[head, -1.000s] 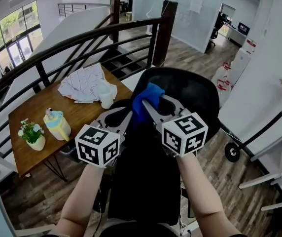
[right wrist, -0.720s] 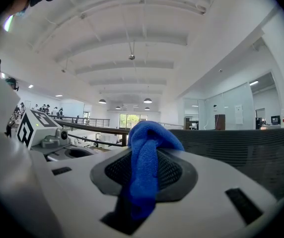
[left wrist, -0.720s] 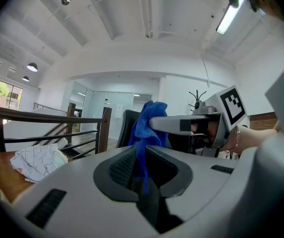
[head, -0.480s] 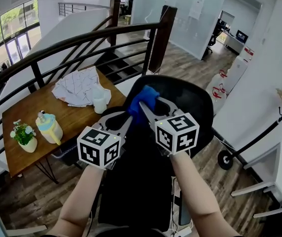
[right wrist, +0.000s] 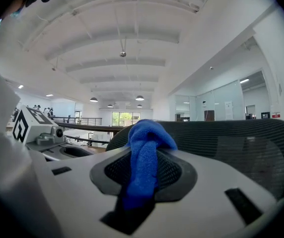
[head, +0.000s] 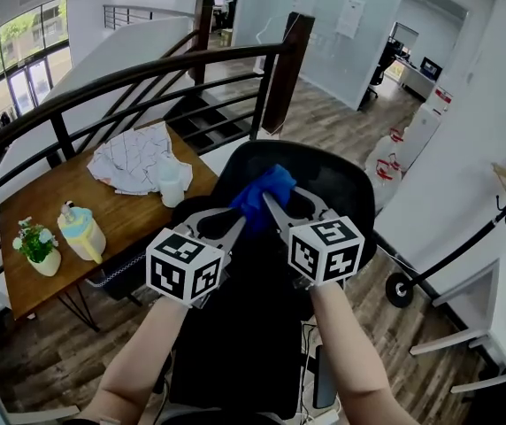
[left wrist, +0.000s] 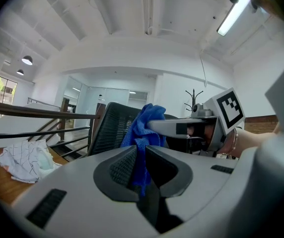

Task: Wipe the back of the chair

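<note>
Both grippers have drifted a little toward 3 o'clock along the top edge of the black mesh office chair back point(head: 346, 180) since the earlier frame, carrying the bright blue microfibre cloth point(head: 269, 189) with them. The wooden surface point(head: 116, 220), with its crumpled white fabric point(head: 134, 159), now sits further out at 9 o'clock.

The left gripper point(head: 238, 222) and right gripper point(head: 269, 204) meet nose to nose, and each has its fingers clenched on the same cloth. In the left gripper view a blue fold runs down between the closed fingers. In the right gripper view a thick rope of cloth fills the gap and bulges out beyond the tips. The wad rests on the upper rim of the chair back, at 12 o'clock from both marker cubes.

The cloth looks soft, light and limp, so it will only wipe where it is pressed. It is best gripped by the bunched middle, leaving a pad proud of the fingers. The mesh probably gives under pressure, and the chair may swivel or roll, so steady, moderate strokes seem wise.
</note>
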A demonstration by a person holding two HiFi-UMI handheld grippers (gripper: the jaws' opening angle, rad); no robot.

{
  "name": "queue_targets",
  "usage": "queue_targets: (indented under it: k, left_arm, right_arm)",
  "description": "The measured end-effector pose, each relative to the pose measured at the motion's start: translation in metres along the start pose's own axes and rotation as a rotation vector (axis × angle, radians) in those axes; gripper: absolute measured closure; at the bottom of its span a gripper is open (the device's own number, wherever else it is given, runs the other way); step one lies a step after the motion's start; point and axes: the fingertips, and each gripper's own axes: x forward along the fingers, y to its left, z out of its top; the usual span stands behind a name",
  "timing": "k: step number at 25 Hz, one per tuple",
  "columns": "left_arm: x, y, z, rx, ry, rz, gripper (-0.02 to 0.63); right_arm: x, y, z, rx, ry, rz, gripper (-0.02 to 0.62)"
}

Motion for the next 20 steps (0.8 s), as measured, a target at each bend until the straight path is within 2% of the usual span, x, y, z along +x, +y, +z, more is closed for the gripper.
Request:
queue_targets:
  k: [10,20]
  left_arm:
    - [0.032,-0.040,0.003,0.063,0.035,-0.072,0.555]
    - [0.053,-0.070,-0.003,0.053,0.062,-0.131,0.555]
  right_arm:
    - [-0.035,-0.042,-0.012,0.042,0.006,-0.079,0.472]
    - [-0.073,-0.073,-0.018,0.019,0.025,-0.170,0.472]
